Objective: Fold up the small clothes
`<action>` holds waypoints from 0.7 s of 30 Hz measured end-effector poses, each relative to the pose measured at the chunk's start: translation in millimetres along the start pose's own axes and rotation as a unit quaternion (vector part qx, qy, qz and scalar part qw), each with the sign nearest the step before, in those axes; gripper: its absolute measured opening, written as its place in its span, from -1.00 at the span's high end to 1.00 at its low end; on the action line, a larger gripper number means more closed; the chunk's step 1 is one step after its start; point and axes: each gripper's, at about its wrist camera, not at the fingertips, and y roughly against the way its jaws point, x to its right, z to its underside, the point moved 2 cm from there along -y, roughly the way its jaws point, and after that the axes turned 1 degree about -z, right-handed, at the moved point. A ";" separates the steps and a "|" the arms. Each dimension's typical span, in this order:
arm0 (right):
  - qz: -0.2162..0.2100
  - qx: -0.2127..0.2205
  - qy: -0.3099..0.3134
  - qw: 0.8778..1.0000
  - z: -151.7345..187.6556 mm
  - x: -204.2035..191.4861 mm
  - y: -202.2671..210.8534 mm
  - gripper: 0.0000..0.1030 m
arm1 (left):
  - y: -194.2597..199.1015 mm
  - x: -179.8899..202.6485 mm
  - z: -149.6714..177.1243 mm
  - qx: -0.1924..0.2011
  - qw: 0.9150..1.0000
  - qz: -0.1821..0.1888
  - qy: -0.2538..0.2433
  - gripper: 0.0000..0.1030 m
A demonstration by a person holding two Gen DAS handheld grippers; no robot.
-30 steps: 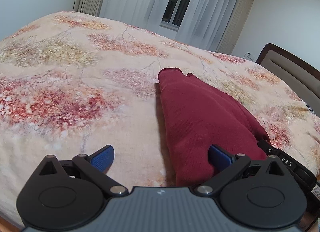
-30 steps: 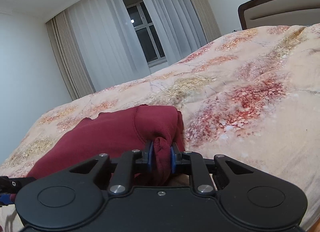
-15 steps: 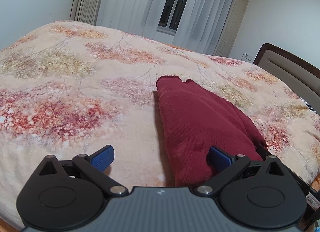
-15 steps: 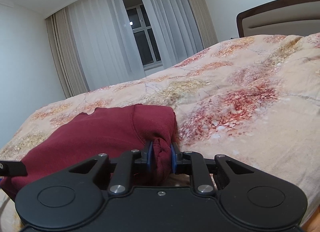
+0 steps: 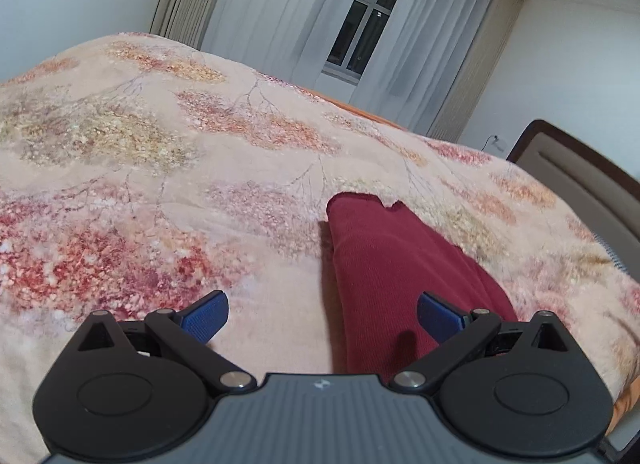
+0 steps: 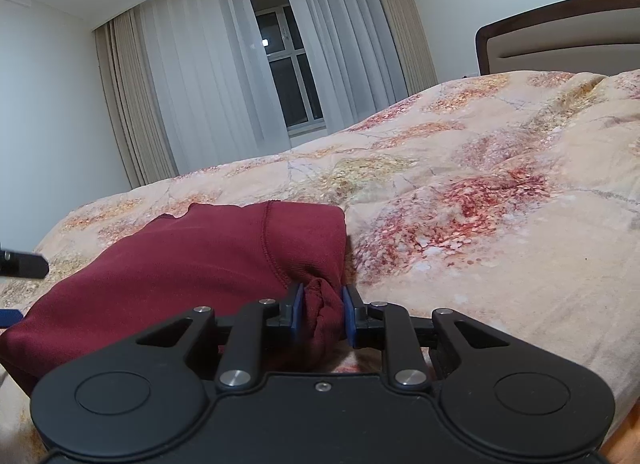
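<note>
A dark red garment (image 5: 392, 264) lies folded into a long, narrow shape on the bed (image 5: 160, 192), near its edge closest to the grippers, on a floral cover of pinks, reds and tans; one short end points toward the window (image 5: 364, 24), and its top layer is smooth, with a stitched seam curving across it in the right wrist view. The right gripper (image 6: 322, 314) is pinched on the garment (image 6: 200, 256), a bunched wad of the cloth squeezed between its blue pads (image 6: 297, 310) at the near right corner of the fold; the cloth puckers into that grip. The left gripper (image 5: 322, 318) is spread wide, its blue pads (image 5: 206, 314) well apart and holding nothing; the right-hand pad stands over the garment's near end and the other over bare cover. Sheer curtains (image 6: 224, 76) hang at the window; a padded headboard (image 6: 560, 44) with a dark frame stands at the bed's right end.
</note>
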 end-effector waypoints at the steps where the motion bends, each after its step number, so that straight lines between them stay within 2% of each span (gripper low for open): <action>1: 0.001 -0.001 0.000 1.000 -0.3 0.1 0.0 0.52 | -5.9 -0.9 0.2 -0.007 1.000 0.002 -0.002 -0.99; 3: 0.003 -0.005 0.000 1.000 -2.7 -0.5 0.0 0.44 | -19.8 -1.3 4.5 -0.033 0.999 -0.008 -0.006 -0.99; 5: 0.000 -0.007 -0.001 1.000 -6.4 0.0 1.2 0.29 | -25.9 -2.8 10.8 -0.032 0.999 -0.009 -0.002 -0.99; 6: -0.002 -0.009 -0.003 1.000 -8.4 1.2 1.6 0.13 | -27.0 -3.3 13.6 -0.030 1.000 -0.008 -0.002 -0.99; 7: -0.004 -0.012 -0.006 1.000 -10.5 2.8 1.7 -0.14 | -27.7 -3.4 15.5 -0.028 1.000 -0.009 -0.002 -0.99; 9: -0.009 -0.014 -0.012 1.000 -14.2 6.9 1.9 -0.48 | -28.4 -3.2 17.2 -0.026 1.000 -0.012 -0.004 -0.99; 11: -0.021 -0.013 -0.019 1.000 -17.0 10.6 1.0 -0.56 | -28.5 -1.8 18.5 -0.023 1.000 -0.015 -0.007 -0.99; 13: -0.028 -0.015 -0.030 0.999 -19.2 12.0 -2.4 -0.74 | -28.2 0.0 18.9 -0.021 1.000 -0.019 -0.011 -0.99; 16: -0.043 -0.015 -0.045 0.998 -21.2 10.8 -8.2 -0.90 | -27.3 0.3 19.5 -0.019 1.000 -0.020 -0.010 -0.99; 21: -0.054 -0.028 -0.062 0.996 -23.1 8.9 -25.8 -0.95 | -27.2 -0.3 19.9 -0.018 1.000 -0.018 -0.008 -0.99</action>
